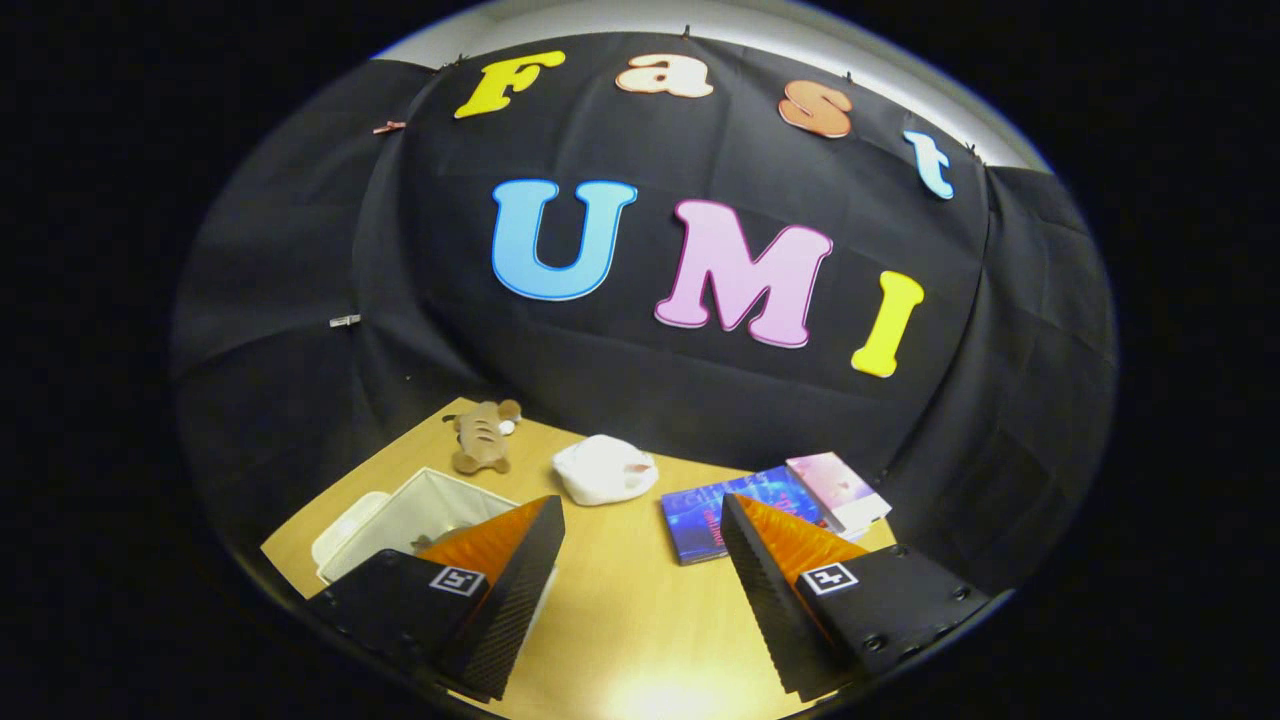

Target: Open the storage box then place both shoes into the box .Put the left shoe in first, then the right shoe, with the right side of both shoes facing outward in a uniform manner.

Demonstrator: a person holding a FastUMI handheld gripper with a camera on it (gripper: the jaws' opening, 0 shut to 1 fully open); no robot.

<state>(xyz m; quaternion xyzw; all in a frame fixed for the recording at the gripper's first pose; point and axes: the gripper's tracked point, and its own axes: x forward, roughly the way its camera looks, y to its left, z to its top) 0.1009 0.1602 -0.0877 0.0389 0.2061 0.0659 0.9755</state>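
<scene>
Our claw [640, 560] hangs wide open, holding nothing. Box [425, 510] looks open already; we reckon next is grabbing the left shoe, maybe that white thing [605, 468].

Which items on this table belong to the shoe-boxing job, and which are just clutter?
Job: storage box, lid off, behind the left finger; white shoe beyond the open gripper.
Clutter: plush toy; blue book; pink box.
</scene>
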